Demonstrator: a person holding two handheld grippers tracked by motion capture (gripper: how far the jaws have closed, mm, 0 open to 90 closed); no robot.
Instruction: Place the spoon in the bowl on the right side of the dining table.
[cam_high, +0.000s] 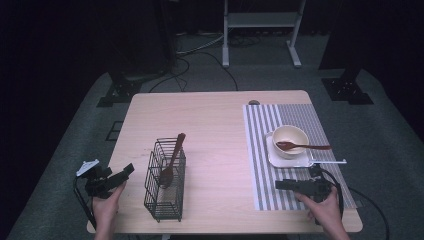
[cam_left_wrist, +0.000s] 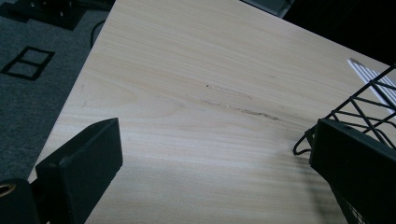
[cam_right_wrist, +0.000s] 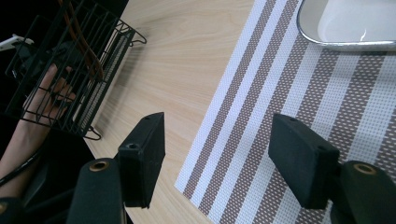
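Note:
A black wire basket stands at the table's front left with a wooden spoon leaning inside it. On the striped placemat at the right, a cream bowl sits on a white square plate, and a brown spoon rests across the bowl. My left gripper is left of the basket, and its jaws stand wide apart over bare wood with nothing between them. My right gripper lies low over the mat's front left part. It is open and holds nothing.
The basket's corner is just beyond my left gripper's right jaw. The plate's rim lies ahead of my right gripper. Bare wood separates basket and mat. Dark stands and cables ring the table on the grey floor.

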